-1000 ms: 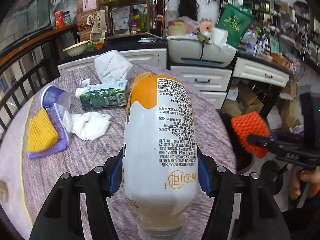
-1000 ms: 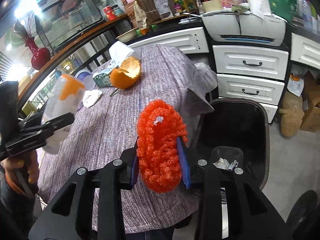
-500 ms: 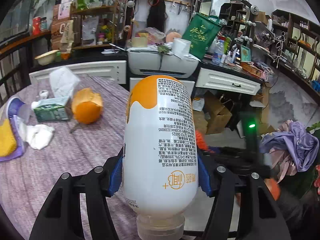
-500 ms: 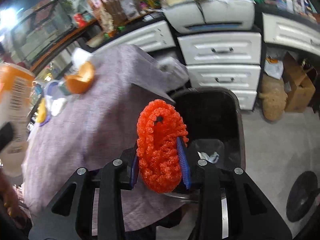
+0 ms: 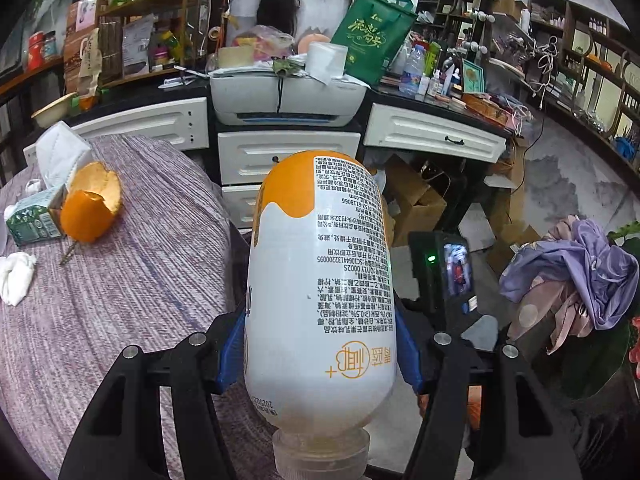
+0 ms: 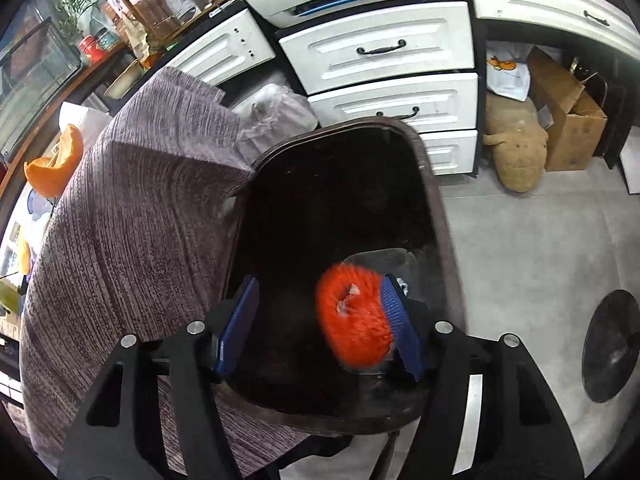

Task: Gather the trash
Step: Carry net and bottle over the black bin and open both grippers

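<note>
The right hand-held gripper [image 6: 318,326] is hanging over the open black trash bin [image 6: 434,200], and its jaws are opening: the blue pads are standing well apart, with the left pad clear and the orange foam net [image 6: 354,318] blurred and lying just against the right pad, above the dark inside of the bin. At the bottom of the bin a clear plastic container [image 6: 380,258] is showing behind the net. The bin is standing on the grey floor just beside the bench [image 6: 132,216], whose purple-grey cloth is draping over the edge next to the bin's rim. The left hand-held gripper [image 5: 320,354] is clamping a white-and-orange drink bottle [image 5: 320,288] between its blue pads, the bottle turned so that its cap end is sitting nearest the camera and its printed label is reading upside down. Out past it on the bench, an orange peel [image 5: 90,210] is sitting just beside a green carton [image 5: 34,222], with a crumpled white tissue [image 5: 16,278] near the left edge and a white mask [image 5: 60,154] behind the peel.
</note>
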Demonstrator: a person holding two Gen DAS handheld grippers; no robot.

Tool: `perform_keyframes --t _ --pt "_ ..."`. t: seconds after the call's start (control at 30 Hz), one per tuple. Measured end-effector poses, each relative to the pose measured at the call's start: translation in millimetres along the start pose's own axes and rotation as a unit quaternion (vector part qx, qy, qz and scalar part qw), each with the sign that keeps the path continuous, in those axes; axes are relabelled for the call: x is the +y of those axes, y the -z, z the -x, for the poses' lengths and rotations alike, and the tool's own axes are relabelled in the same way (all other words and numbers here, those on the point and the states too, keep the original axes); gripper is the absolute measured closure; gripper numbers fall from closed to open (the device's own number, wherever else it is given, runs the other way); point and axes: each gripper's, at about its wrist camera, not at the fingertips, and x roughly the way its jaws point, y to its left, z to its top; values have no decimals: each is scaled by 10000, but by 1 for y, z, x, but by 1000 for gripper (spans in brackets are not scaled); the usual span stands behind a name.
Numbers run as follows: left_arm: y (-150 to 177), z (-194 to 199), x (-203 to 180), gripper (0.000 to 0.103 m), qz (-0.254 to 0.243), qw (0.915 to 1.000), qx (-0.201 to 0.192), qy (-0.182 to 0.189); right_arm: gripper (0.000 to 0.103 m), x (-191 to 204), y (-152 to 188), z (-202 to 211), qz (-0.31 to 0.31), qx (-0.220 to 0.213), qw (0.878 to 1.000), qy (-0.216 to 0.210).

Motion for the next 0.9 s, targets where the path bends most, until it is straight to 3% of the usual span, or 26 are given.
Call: perform_keyframes --t 0.43,0.67,0.9 --pt "3 -56 -24 42 -204 9990 380 -121 26 -68 -5 79 -644 -853 9899 929" --pt "8 -106 -28 42 -184 9959 822 -340 25 -85 -9 107 -816 -1080 9859 987" --pt "7 -142 -23 42 -192 9915 1133 -613 25 -76 -7 105 -733 -1015 9887 829"
